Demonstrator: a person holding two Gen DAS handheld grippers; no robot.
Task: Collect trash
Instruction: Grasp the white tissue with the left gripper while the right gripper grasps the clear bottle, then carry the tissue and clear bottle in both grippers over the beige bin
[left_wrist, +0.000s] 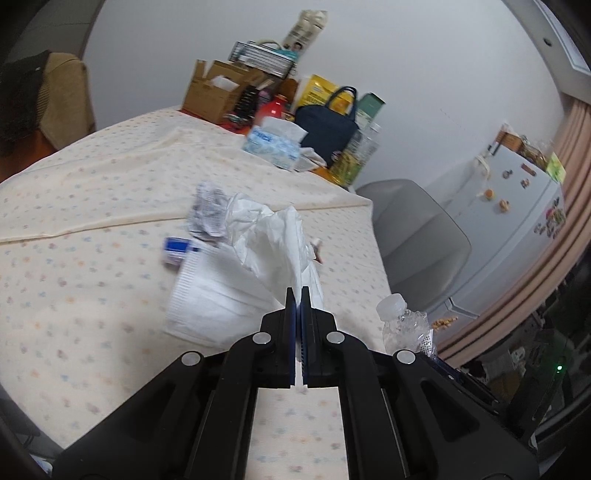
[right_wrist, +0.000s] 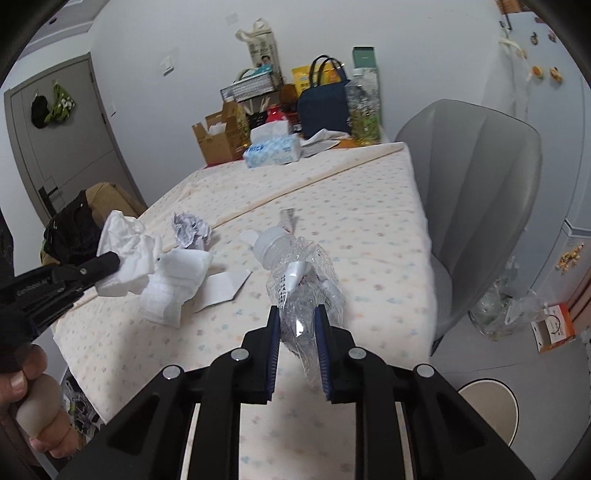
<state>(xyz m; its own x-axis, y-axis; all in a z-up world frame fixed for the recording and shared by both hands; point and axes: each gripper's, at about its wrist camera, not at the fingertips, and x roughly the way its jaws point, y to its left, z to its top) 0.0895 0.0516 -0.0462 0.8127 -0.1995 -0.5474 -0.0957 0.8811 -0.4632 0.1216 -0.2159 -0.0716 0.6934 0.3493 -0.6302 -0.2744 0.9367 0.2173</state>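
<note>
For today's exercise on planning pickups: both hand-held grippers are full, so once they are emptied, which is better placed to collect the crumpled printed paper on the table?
Probably the left hand-held gripper, shut on the white tissue: the crumpled printed paper lies on its side of the table. The right hand-held gripper holds the crushed bottle farther away.

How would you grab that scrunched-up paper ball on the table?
Pinch the paper ball across its middle, coming down from above. It is a loose crumpled lump resting on the tablecloth, so its folds should squash between the fingers. Its near side is crowded by the folded cloth; the top looks clear.
</note>
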